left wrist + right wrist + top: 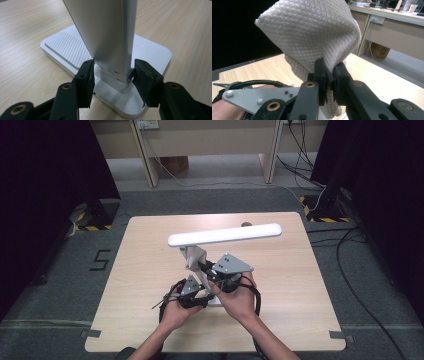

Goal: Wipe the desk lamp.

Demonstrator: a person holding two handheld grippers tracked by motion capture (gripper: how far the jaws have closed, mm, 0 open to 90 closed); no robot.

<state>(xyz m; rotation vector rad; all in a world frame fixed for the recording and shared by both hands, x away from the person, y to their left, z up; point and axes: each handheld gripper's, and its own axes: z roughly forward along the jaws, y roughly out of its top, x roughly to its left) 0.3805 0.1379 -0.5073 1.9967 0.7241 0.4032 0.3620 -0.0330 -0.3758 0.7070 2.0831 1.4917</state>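
Left gripper: black jaws close to the lens in the left gripper view, left gripper (113, 72) set around the foot of the lamp's silver arm (107, 32); both pads look to be against the arm's sides just above its hinge block, though the right pad's contact is partly shadowed.
Right gripper: right gripper (331, 75) pinched nearly together on a fold of a white waffle-weave cloth (309, 32); the cloth bulges upward above the jaws and its lower end hangs behind them, cut off at the frame's bottom edge.
Desk lamp: stands on the wooden table (140, 270) toward the person's side, middle of the top; its long white head (225, 235) runs crosswise above the hands in the high view.
Lamp base: white, ribbed on one side (67, 47), flat on the table; near corner hidden by the left jaws.
Hands: left hand (175, 312) and right hand (240, 300) close together at the lamp's foot; forearms cut off by the bottom edge.
Hard to make out: from above, the jaws and the lower arm merge into a dark cluster; the cloth (195, 257) shows there as a pale patch on the lamp's arm, and whether it touches the arm I cannot tell.
Cut off: the lamp's arm runs out of the top of the left gripper view.
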